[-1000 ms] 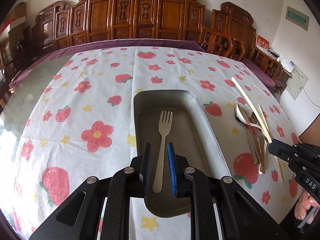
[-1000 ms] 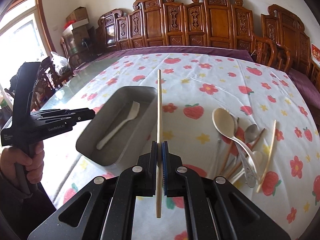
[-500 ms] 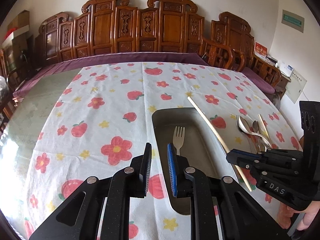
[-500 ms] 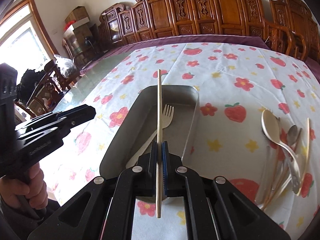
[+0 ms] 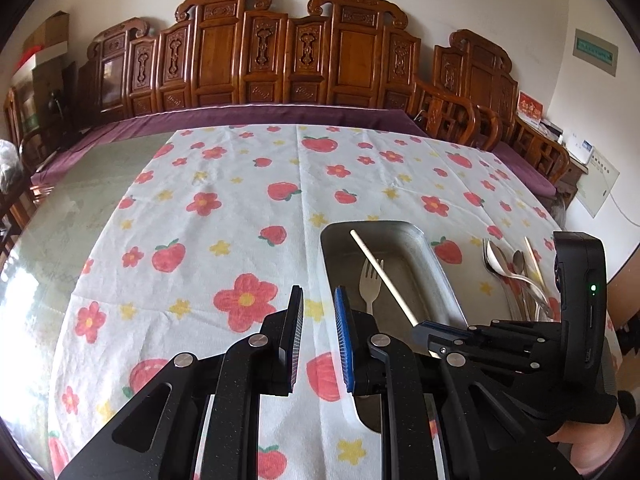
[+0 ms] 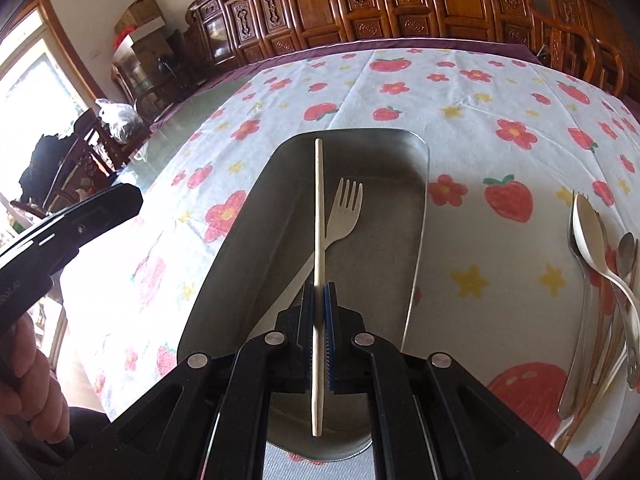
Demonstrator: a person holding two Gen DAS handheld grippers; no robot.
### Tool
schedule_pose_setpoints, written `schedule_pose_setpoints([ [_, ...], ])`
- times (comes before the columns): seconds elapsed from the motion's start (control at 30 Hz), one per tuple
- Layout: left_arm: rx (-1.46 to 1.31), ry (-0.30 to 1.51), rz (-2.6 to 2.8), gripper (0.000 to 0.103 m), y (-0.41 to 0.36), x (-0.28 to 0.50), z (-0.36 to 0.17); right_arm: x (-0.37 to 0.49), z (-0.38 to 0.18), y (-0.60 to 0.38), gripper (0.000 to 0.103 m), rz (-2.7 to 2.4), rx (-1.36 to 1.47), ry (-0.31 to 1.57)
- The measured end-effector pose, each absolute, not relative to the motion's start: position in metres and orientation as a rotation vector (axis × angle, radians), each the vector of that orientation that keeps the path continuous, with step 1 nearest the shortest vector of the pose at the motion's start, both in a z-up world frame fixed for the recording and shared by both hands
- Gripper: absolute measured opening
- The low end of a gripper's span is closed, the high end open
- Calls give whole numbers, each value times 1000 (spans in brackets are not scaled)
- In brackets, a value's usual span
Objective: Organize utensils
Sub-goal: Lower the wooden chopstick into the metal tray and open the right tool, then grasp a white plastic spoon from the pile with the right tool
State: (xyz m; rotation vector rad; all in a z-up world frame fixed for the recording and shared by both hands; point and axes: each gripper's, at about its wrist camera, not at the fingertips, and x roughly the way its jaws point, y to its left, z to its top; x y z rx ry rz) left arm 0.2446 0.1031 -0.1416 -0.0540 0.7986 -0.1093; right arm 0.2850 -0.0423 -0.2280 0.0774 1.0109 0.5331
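Chopstick (image 6: 319,216) pinched by right gripper (image 6: 319,344), held lengthwise over tray (image 6: 416,264) for dropping beside fork (image 6: 340,216) | left gripper (image 5: 318,344) kept aside, narrowly parted, empty

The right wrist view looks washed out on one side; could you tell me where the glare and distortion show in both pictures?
Right wrist view: the window at left is blown out, bleaching the tablecloth near it. Left wrist view: glare whitens the bare table top at lower left. Both: fisheye bends the table edge and the carved chairs, with dark corners.
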Motion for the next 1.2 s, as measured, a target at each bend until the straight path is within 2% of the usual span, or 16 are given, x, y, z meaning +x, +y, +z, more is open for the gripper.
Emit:
schedule_pose_setpoints([
  [0.23, -49, 786, -129, 15, 93, 243, -139, 278, -214, -63, 8, 559, 71, 951],
  [0.33, -36, 776, -149, 21, 81, 242, -139, 269, -198, -87, 8, 545, 56, 903],
  [0.43, -27, 763, -176, 32, 66, 239, -138, 264, -186, -115, 8, 515, 38, 866],
  [0.5, -33, 759, -199, 48, 57, 238, -136, 262, -179, -137, 8, 489, 25, 848],
  [0.6, -25, 750, -222, 63, 43, 235, -135, 263, -176, -172, 8, 431, -31, 833],
  [0.77, 5, 751, -251, 69, 21, 231, -138, 274, -192, -219, 9, 337, -109, 858],
  [0.8, 7, 752, -254, 71, 18, 231, -139, 277, -196, -227, 15, 322, -124, 865],
  [0.87, 9, 757, -260, 72, 12, 230, -141, 285, -206, -238, 20, 296, -146, 888],
  [1.2, 41, 774, -292, 72, -10, 228, -147, 316, -249, -250, 20, 287, -199, 1018],
])
